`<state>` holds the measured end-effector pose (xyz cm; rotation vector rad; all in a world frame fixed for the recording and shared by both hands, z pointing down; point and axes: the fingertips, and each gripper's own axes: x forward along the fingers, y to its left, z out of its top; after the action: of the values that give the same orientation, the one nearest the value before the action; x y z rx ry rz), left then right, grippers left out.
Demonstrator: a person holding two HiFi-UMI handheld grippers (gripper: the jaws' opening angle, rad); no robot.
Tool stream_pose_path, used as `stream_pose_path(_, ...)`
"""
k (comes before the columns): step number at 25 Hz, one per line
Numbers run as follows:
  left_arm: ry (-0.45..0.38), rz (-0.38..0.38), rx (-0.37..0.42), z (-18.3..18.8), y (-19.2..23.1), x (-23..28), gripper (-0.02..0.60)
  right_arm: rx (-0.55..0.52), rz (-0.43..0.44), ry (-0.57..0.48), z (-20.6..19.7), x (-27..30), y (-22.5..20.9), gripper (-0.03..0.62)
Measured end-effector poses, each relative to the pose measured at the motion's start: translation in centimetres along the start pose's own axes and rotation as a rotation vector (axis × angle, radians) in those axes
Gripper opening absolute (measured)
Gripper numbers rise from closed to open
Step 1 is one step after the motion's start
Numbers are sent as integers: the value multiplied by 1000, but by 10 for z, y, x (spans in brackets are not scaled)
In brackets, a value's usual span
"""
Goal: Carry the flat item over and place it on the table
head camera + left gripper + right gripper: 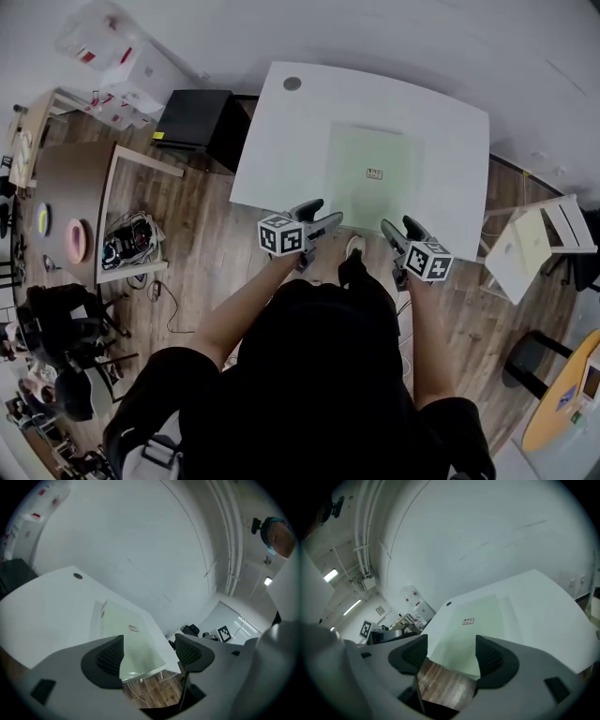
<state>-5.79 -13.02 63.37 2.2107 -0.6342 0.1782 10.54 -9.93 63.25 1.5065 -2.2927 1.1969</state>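
The pale green sheet (370, 176) lies flat on the white bench (281, 141), towards its near edge. The left gripper (317, 214) and right gripper (401, 228) hover at that edge, jaws apart, holding nothing. Placement appears complete; only withdrawal is left.

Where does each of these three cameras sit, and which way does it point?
Head view: on the person's head, facing steeply down at the white table and pale green sheet; arms, left tool and right tool show.
Left gripper view: on the left tool, facing along its open, empty jaws toward the sheet's near edge.
Right gripper view: on the right tool, likewise from the other side; jaws open, empty.
Shared: all three see table and sheet.
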Motion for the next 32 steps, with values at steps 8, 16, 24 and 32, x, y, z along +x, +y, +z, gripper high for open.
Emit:
stream_pose_path(8,-157,54,269,15,-75,-67,53,3,-1,-230,11,-54,100,322)
stream_pose_path(16,-243,114,436,4,-146,-112,28,-167,-96,-332,-16,-112,174,140)
stream_pose_path(24,-269,123,478,-13,-192,-123,26,-325,-194,-363,-30,-143,206,43)
stream_pose_path(32,-387,200,541,-2,-233,-144,24,-462,-147,-442,-12,-166,238,43)
